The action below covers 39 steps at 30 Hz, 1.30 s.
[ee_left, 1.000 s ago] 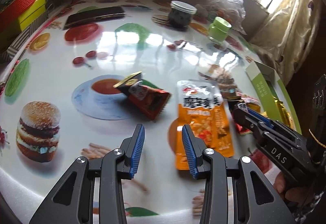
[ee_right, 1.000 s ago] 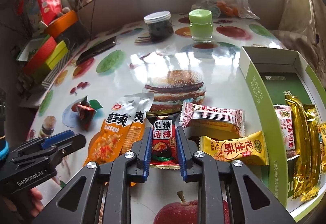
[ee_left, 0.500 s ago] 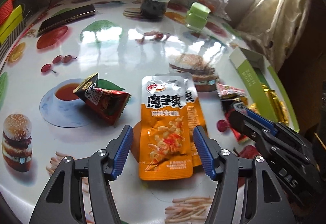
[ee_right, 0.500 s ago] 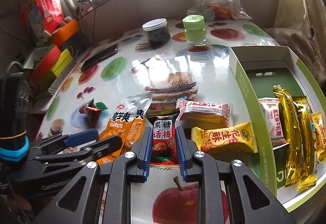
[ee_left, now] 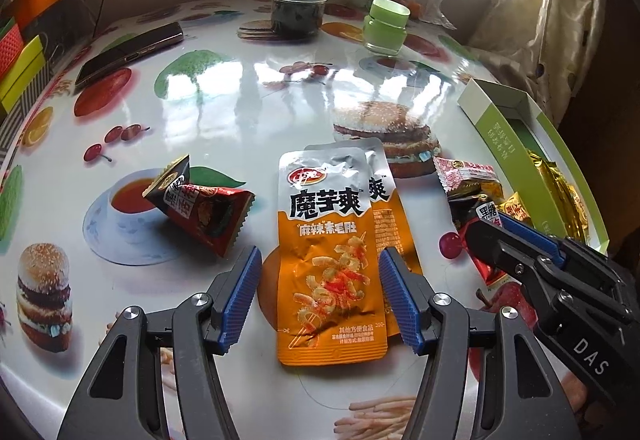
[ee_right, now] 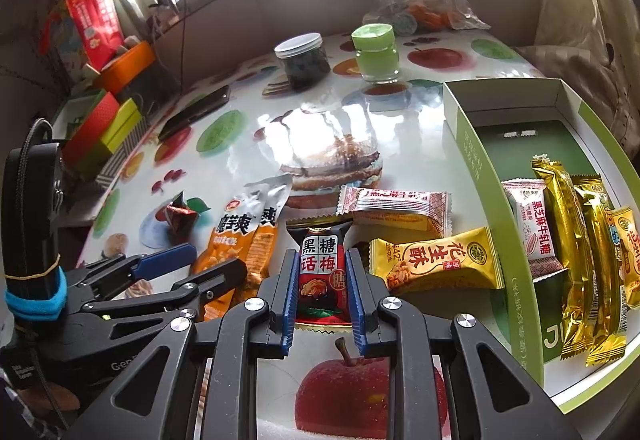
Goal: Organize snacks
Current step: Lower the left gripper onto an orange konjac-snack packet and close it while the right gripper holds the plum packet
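Fingers (ee_left: 240, 296) spread around orange pouch (ee_left: 332, 260) — right fingers (ee_right: 290, 288) clamp plum candy (ee_right: 322, 272).

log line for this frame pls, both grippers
left gripper: fingers just opened, straddling orange pouch, no contact | right gripper: shut on red plum-candy packet | green box: partly filled

Orange-and-silver snack pouch (ee_left: 332, 260), fruit-printed tablecloth (ee_left: 224, 108)

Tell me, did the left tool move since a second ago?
Yes. The left tool slid right, from beside the printed teacup to astride the flat orange foil packet, its jaws opening.
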Each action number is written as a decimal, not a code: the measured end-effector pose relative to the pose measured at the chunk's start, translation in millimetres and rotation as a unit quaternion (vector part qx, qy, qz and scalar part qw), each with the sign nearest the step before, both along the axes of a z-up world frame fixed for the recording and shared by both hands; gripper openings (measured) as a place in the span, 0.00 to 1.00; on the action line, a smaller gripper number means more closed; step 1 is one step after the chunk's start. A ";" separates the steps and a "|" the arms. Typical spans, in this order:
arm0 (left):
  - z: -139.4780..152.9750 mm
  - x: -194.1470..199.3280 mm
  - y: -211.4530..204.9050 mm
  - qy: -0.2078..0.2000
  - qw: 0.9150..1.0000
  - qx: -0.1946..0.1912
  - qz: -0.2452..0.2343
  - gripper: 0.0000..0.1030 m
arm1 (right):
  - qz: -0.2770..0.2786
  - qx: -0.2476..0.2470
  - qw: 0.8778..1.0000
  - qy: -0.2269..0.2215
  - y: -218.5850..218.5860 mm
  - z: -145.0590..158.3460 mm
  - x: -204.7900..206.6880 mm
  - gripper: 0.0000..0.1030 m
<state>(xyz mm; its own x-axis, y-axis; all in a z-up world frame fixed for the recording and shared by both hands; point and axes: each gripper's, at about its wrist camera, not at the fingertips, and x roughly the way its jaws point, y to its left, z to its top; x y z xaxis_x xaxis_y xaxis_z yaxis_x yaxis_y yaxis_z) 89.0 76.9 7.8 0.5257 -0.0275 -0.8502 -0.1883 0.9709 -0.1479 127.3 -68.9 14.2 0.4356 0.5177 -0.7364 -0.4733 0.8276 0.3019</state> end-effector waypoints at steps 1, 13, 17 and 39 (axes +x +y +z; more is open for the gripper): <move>0.0 -0.1 -1.1 0.000 1.000 -0.002 0.001 0.60 | -0.001 0.000 1.000 0.000 -0.2 -0.1 0.0 0.21; 0.9 -2.3 6.7 -0.012 1.000 -0.008 0.015 0.39 | -0.003 -0.004 1.000 0.001 -0.9 -1.4 -1.3 0.21; 0.9 -2.7 7.0 -0.012 1.000 -0.010 0.017 0.39 | -0.002 -0.005 1.000 0.002 -0.8 -1.7 -1.8 0.21; 1.4 -2.9 -0.6 -0.005 1.000 -0.022 0.006 0.55 | -0.006 -0.002 1.000 0.003 -2.4 -0.8 -3.3 0.21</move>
